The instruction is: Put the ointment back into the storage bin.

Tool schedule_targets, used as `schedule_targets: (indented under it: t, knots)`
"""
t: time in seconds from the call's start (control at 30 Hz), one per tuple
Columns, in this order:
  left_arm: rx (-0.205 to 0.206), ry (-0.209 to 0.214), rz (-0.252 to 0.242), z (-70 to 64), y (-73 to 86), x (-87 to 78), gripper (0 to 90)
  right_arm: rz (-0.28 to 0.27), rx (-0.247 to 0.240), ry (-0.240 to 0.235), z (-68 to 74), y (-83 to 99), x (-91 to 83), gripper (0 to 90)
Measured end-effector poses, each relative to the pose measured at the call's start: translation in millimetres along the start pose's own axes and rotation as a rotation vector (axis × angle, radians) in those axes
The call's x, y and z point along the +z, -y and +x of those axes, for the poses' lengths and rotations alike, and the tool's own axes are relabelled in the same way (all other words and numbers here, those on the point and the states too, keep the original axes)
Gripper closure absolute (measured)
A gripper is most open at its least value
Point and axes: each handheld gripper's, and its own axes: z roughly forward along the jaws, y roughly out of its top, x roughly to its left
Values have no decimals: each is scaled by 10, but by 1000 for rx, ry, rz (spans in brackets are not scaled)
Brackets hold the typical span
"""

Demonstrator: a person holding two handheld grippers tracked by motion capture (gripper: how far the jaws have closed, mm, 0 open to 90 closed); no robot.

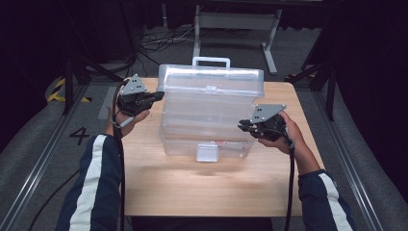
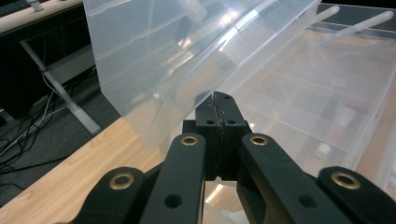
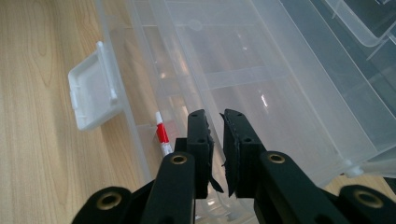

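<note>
Left tongs pinching raised lid; right tongs ajar.

My wooden table is the anchor here: pale, light-grained, with a soft glare patch across its near half. Beyond its far edge stands a grey metal frame on two legs with flat feet, and left of that frame a tangle of dark cables lies on the grey carpet. To the table's left a metal floor rail runs along the carpet, with a painted number 4 beside it and a strip of yellow-and-black tape further back. Another rail runs down the table's right. Everything past the carpet falls into darkness, black stands barely showing.
</note>
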Motion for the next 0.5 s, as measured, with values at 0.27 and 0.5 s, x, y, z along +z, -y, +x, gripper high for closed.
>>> schedule_targets:
  t: [0.27,0.5]
  knots:
    - [10,15,-1,-29,36,-3,900,0,2,4,15,27,-7,810]
    - [27,26,15,-46,75,-39,900,12,5,15,54,38,-17,817]
